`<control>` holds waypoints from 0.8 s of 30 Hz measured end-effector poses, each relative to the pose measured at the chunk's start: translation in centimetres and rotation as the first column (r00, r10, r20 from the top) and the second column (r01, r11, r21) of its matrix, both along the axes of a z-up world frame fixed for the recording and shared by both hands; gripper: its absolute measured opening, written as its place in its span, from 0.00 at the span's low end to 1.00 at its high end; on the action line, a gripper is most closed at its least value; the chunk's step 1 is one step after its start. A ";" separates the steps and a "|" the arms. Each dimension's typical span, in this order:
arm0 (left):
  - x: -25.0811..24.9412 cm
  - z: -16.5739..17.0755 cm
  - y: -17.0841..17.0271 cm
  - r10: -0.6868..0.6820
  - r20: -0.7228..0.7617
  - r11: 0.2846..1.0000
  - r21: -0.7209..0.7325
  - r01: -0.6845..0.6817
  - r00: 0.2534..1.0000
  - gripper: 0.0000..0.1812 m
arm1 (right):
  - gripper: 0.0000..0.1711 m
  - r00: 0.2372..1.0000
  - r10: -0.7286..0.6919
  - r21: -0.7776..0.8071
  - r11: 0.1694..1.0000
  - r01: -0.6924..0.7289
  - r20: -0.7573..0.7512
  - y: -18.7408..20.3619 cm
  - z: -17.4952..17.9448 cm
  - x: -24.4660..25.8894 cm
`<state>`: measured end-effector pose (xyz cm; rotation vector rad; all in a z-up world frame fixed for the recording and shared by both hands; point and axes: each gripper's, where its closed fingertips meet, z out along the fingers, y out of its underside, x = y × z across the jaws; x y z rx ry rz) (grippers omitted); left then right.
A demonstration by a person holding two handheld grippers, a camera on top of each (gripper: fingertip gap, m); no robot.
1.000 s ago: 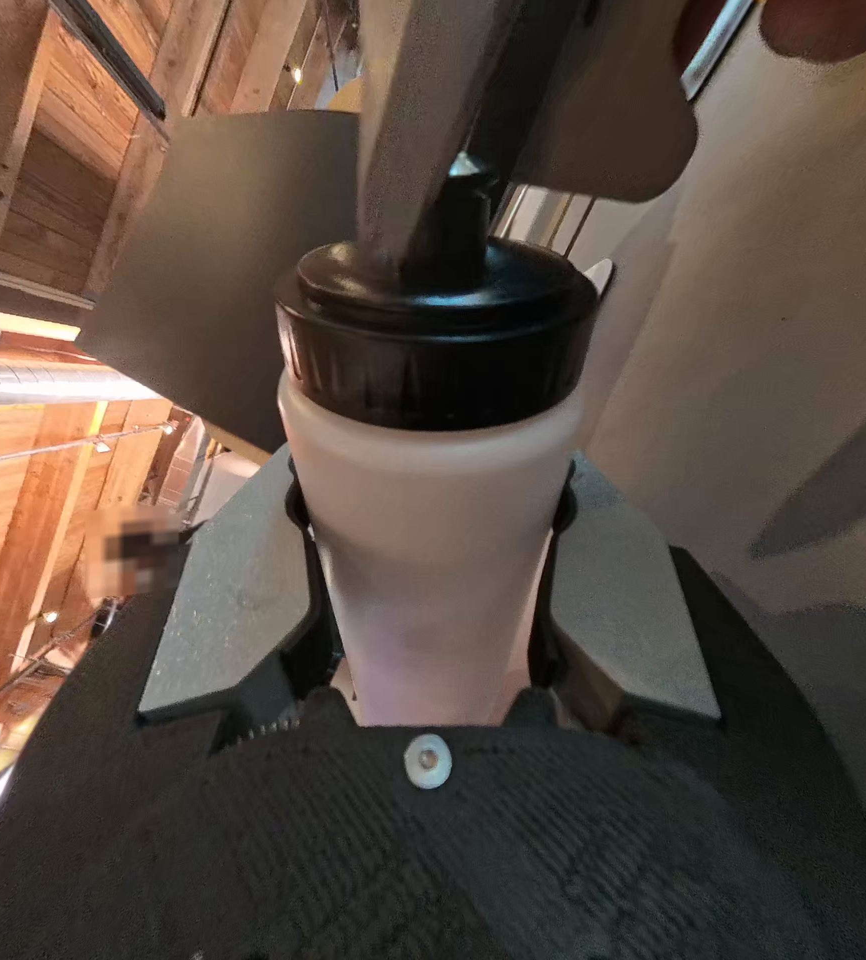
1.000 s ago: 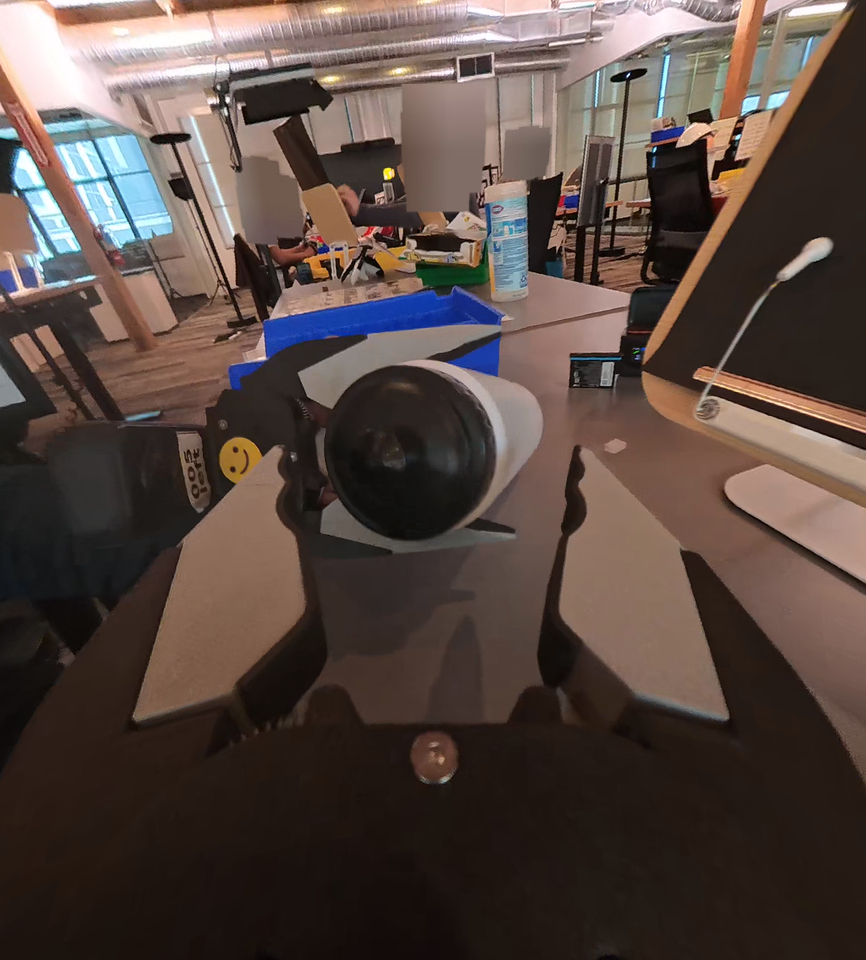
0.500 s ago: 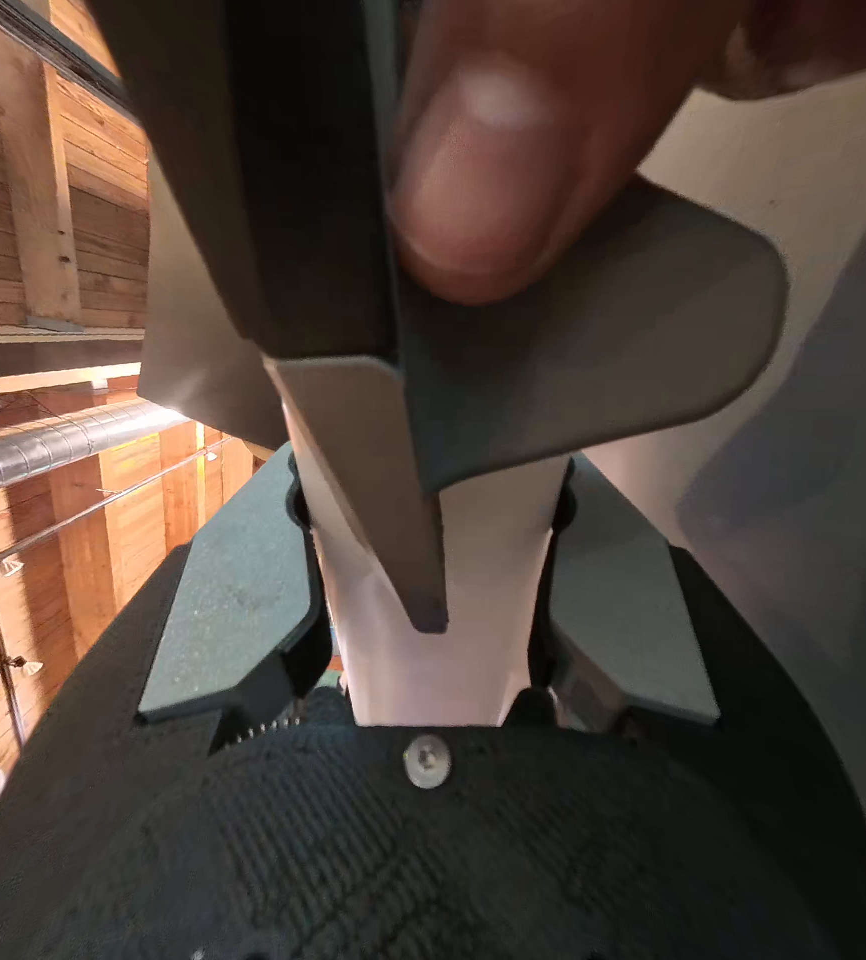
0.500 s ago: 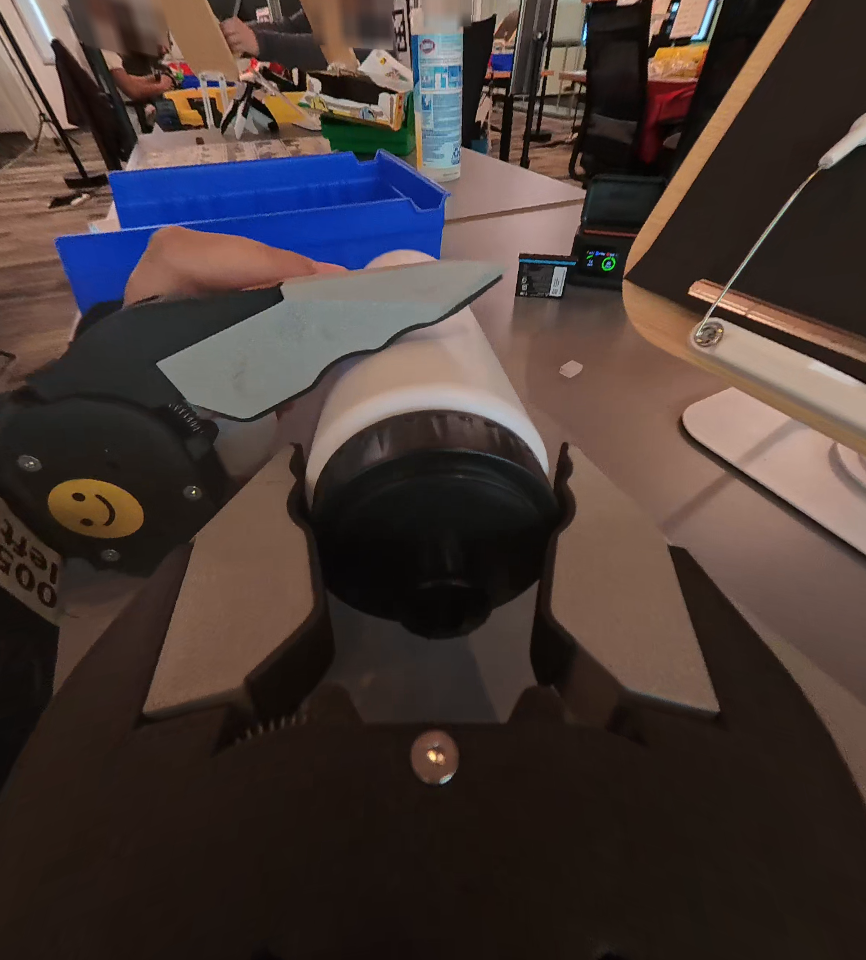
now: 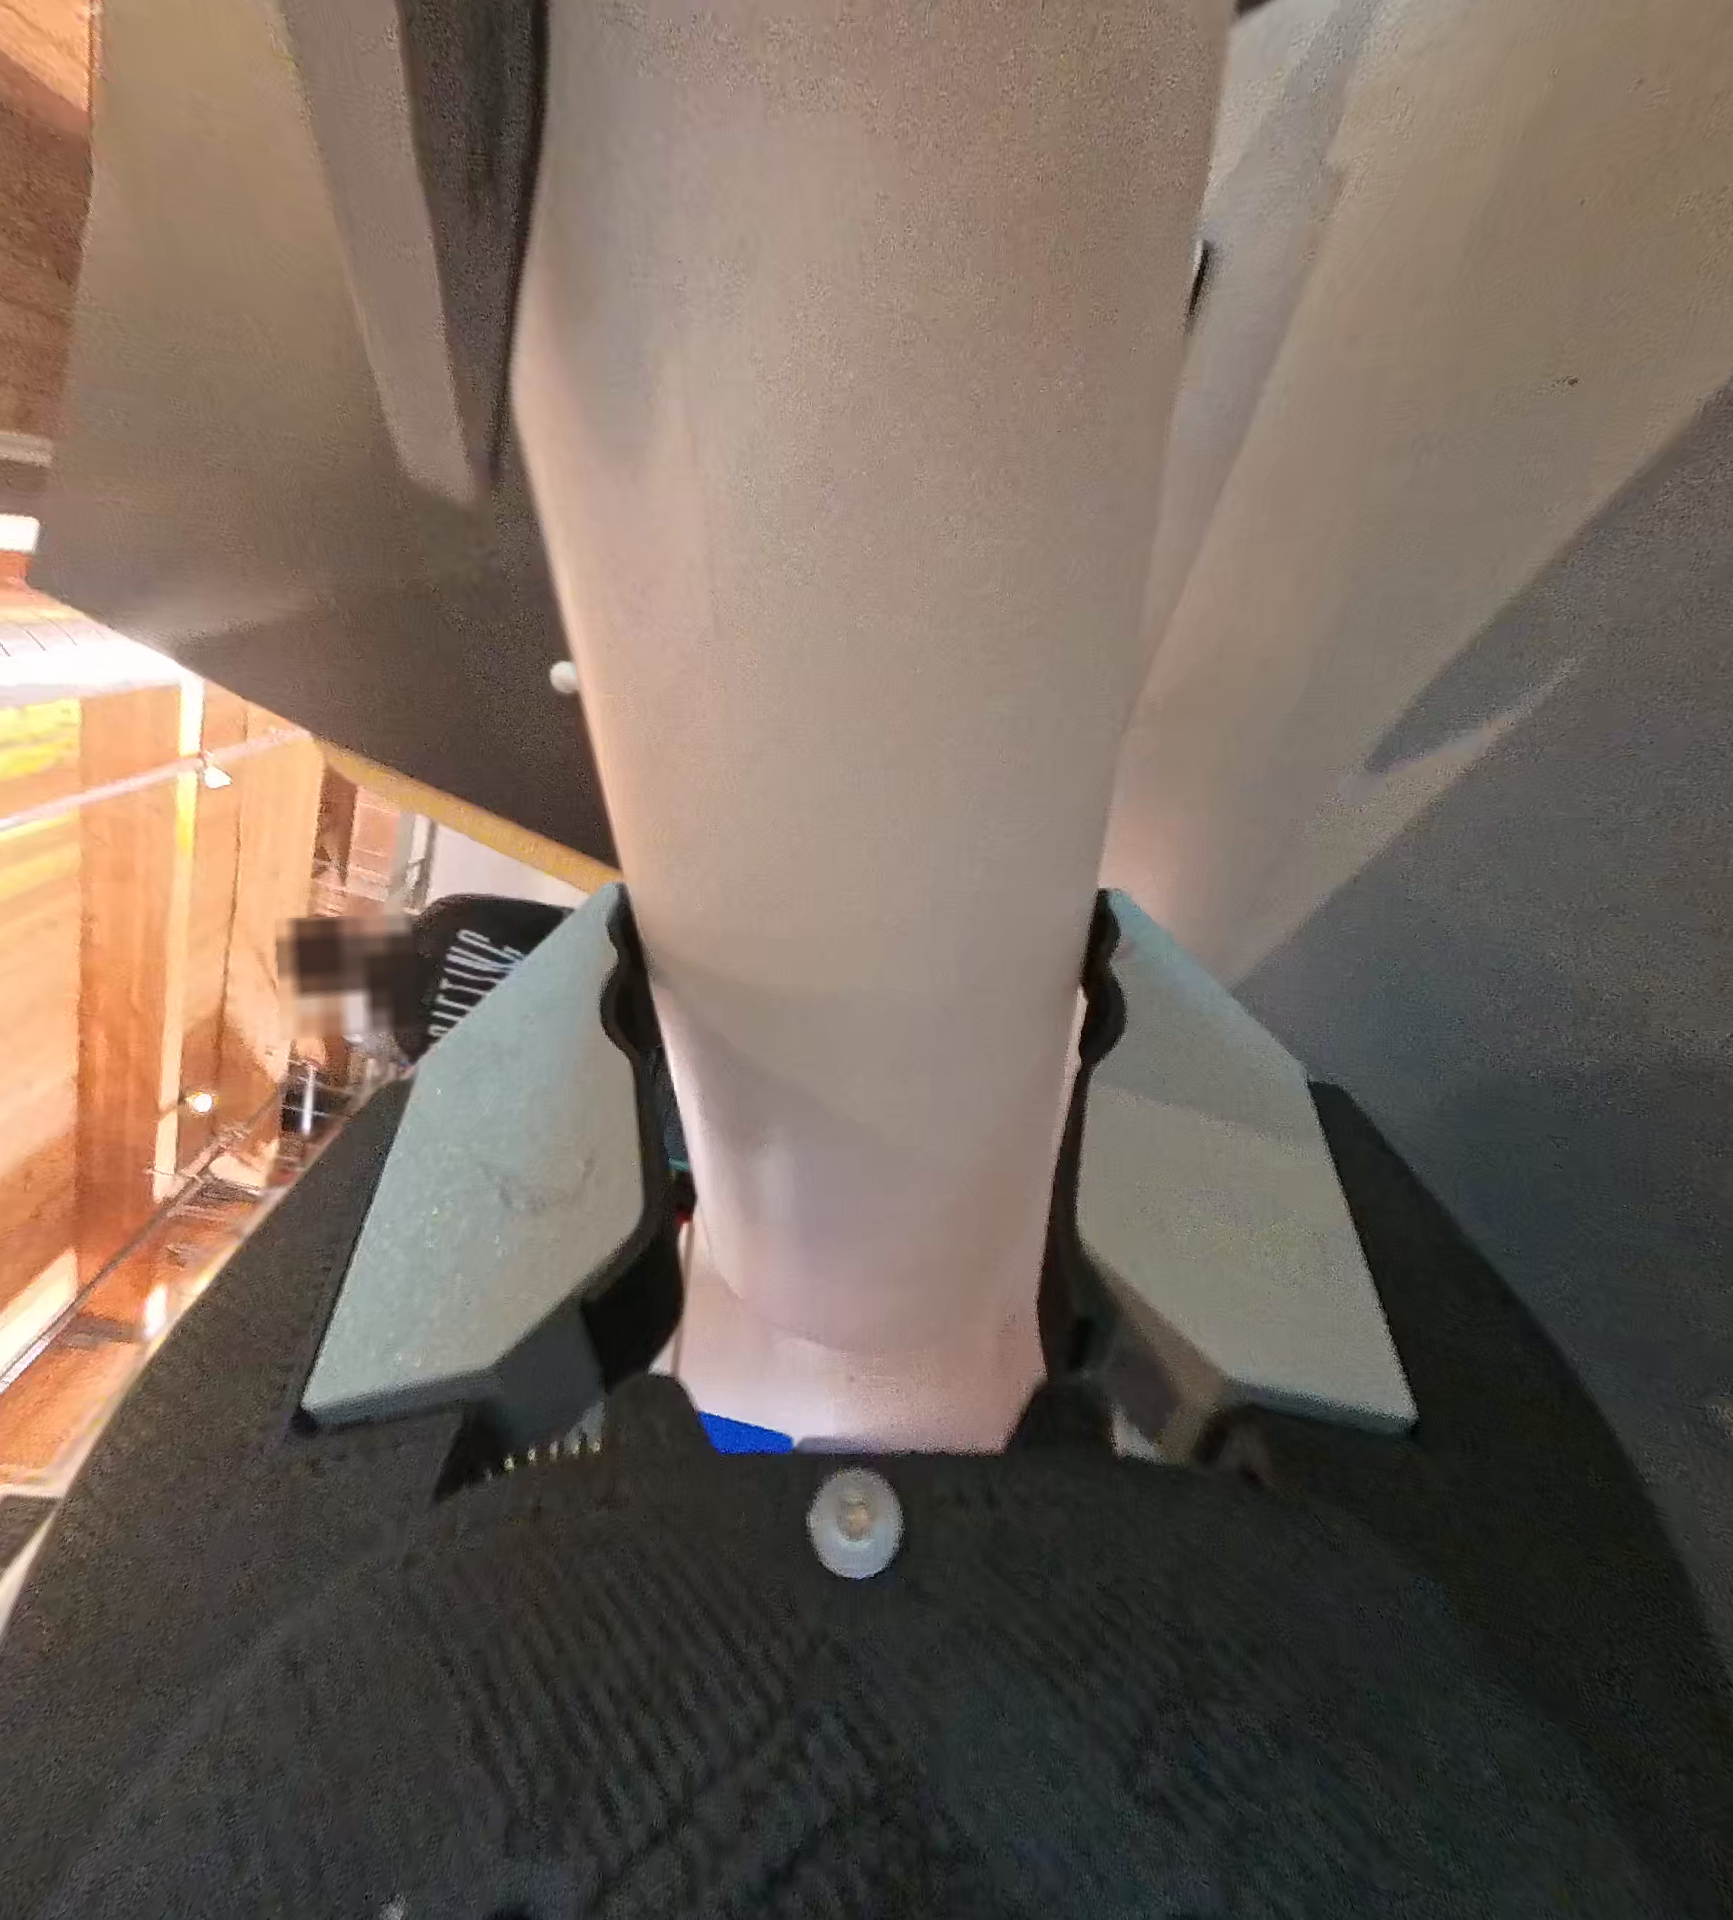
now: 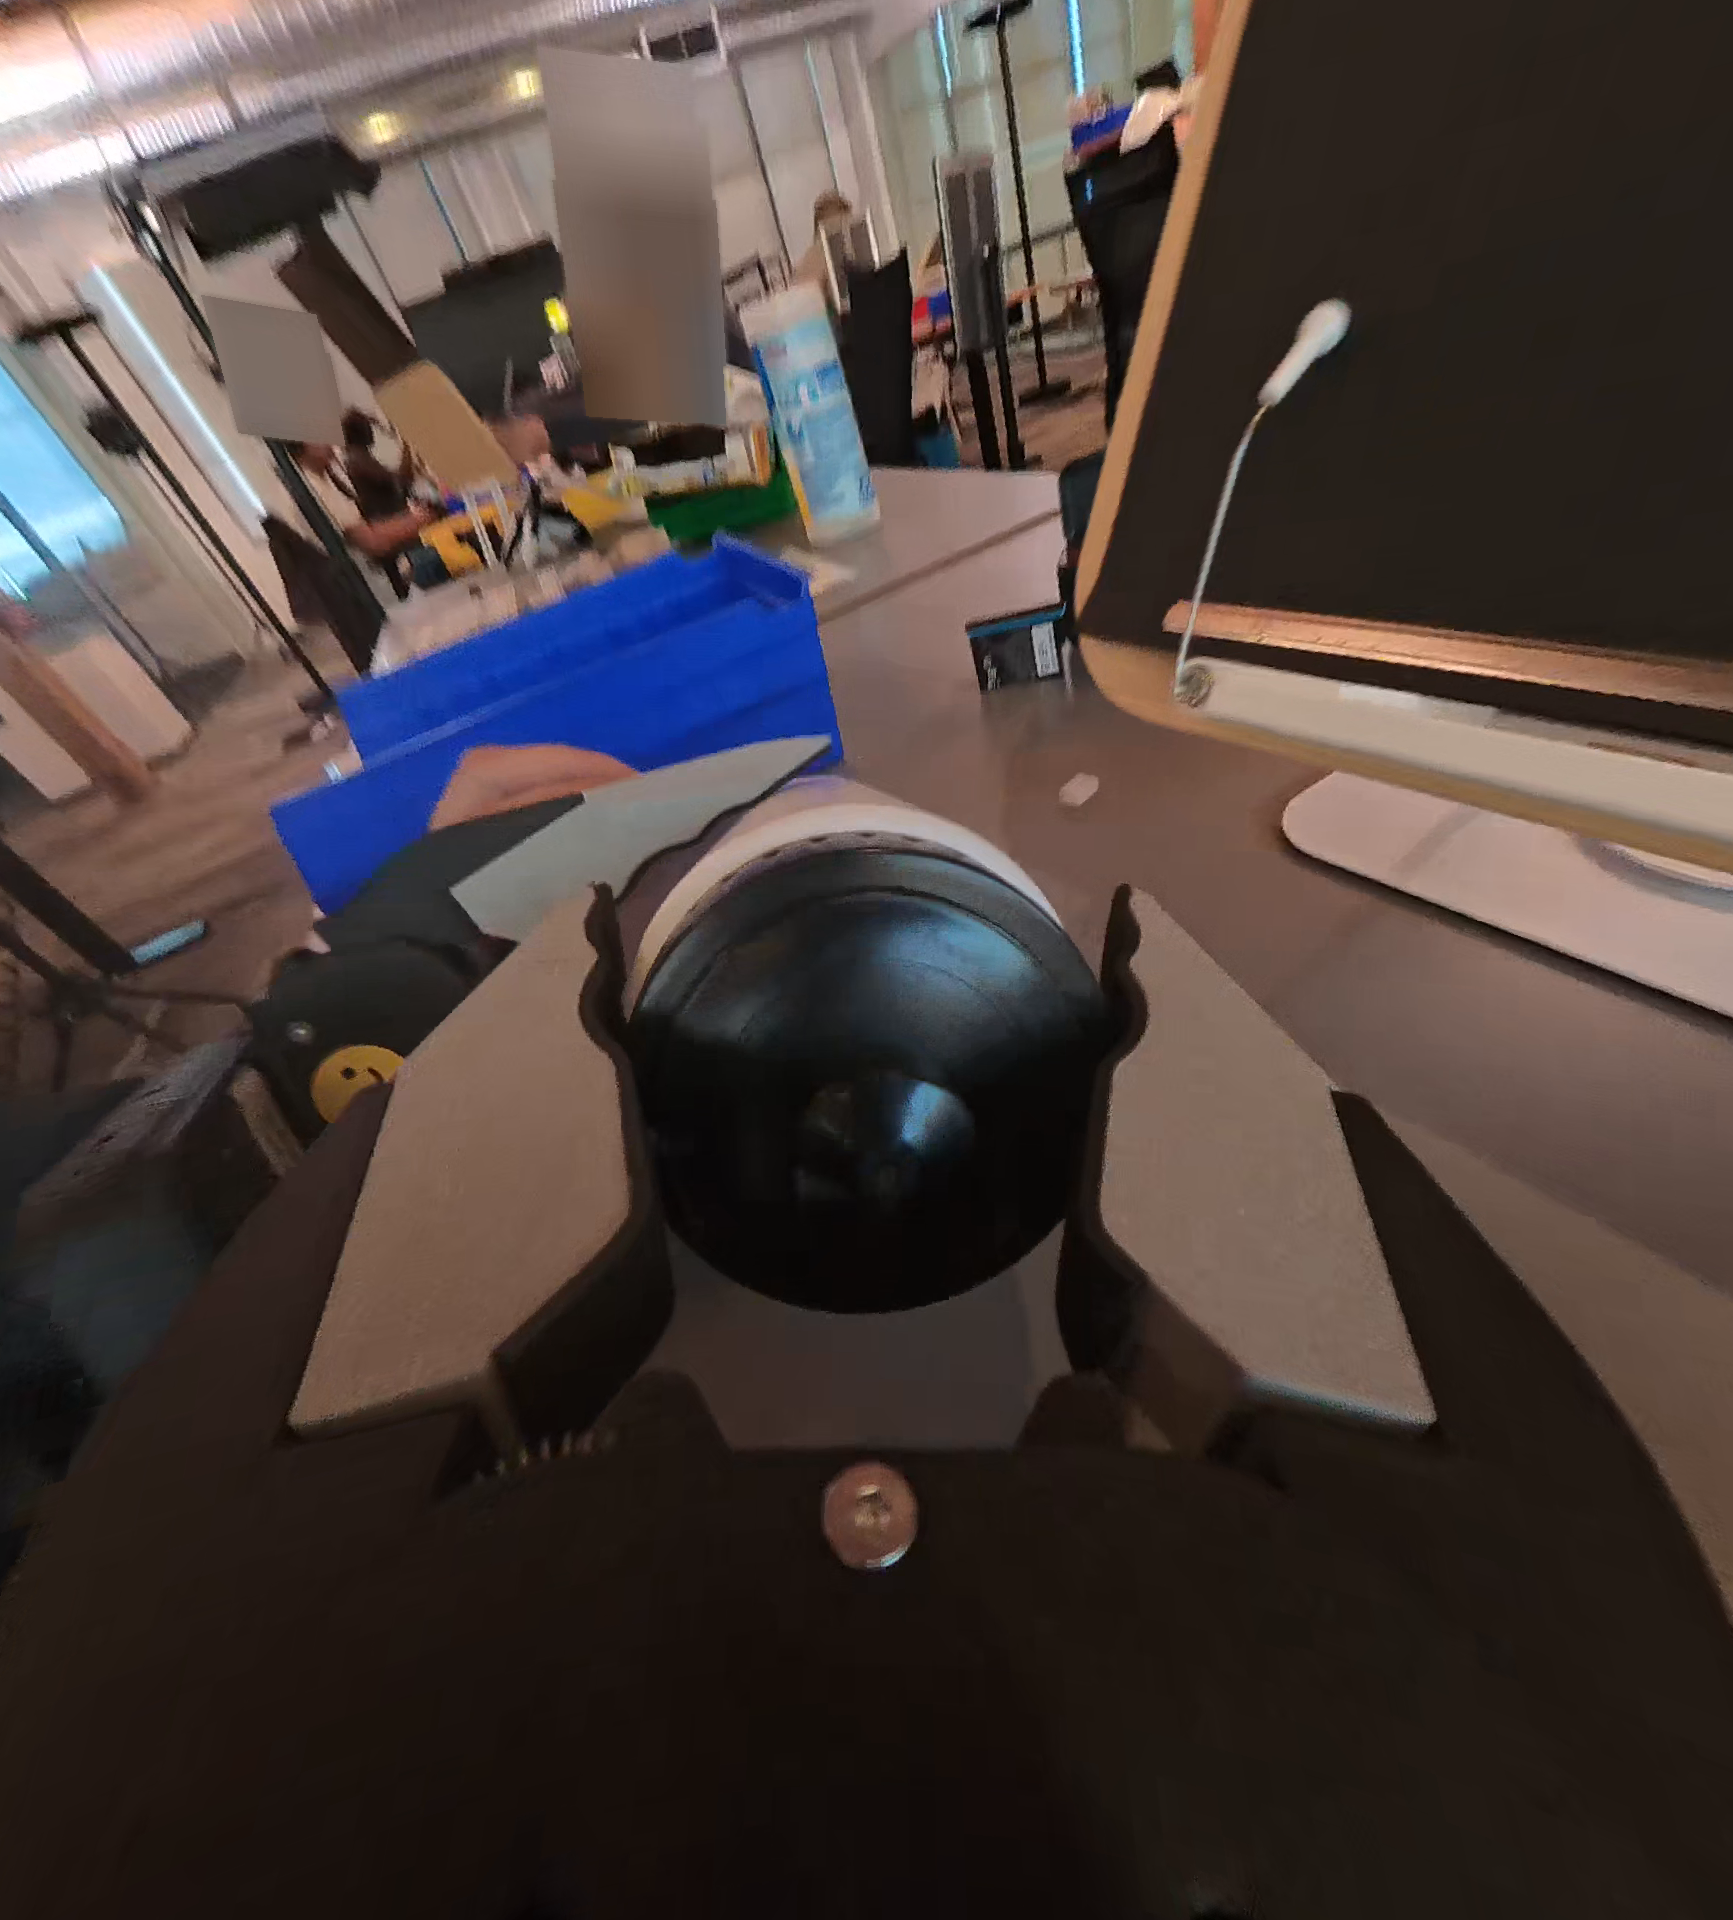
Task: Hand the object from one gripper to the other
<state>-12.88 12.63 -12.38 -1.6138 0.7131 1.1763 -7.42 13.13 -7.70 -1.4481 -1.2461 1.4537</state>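
The white bottle (image 6: pixel 820 831) lies lengthwise between both tools, above the tabletop (image 6: pixel 1257 935): left tool (image 5: pixel 857 997) clamped on its base end, right tool (image 6: pixel 867 987) closed around its black cap (image 6: pixel 867 1070), axis pointing straight into the right tool.

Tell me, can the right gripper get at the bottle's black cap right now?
Probably yes. The right gripper already has the black cap between its fingers, nothing between them. The left gripper holds the white bottle lower on the body, clear of the cap.

Bright indoor light, motion blur, wide-angle warp.
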 end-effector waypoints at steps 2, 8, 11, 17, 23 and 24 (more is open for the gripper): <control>-0.2 0.1 -0.1 -0.003 0.033 1.000 0.010 0.003 0.999 0.46 | 0.53 0.999 -0.007 -0.047 0.999 0.006 -0.037 0.7 0.7 0.7; -0.1 0.2 0.0 -0.003 -0.005 1.000 0.018 0.003 1.000 0.48 | 0.53 0.997 0.080 -0.089 0.993 -0.079 0.011 0.0 -0.1 0.7; -0.8 0.4 -0.2 0.020 0.007 1.000 0.024 -0.020 1.000 0.50 | 0.51 0.989 0.147 -0.104 0.984 -0.144 0.023 -1.0 -0.5 0.6; -1.0 0.3 -0.3 0.017 0.004 1.000 0.024 -0.017 1.000 0.50 | 0.51 0.985 0.170 -0.100 0.981 -0.166 0.037 -1.4 -0.7 0.6; -0.8 0.2 -0.3 0.020 0.003 1.000 0.017 -0.020 1.000 0.52 | 0.51 0.972 0.215 -0.082 0.975 -0.207 0.098 -2.6 -1.9 0.3; -0.9 0.0 -0.3 0.028 0.004 1.000 0.009 -0.028 1.000 0.52 | 0.51 0.968 0.221 -0.064 0.975 -0.215 0.120 -2.8 -2.2 0.2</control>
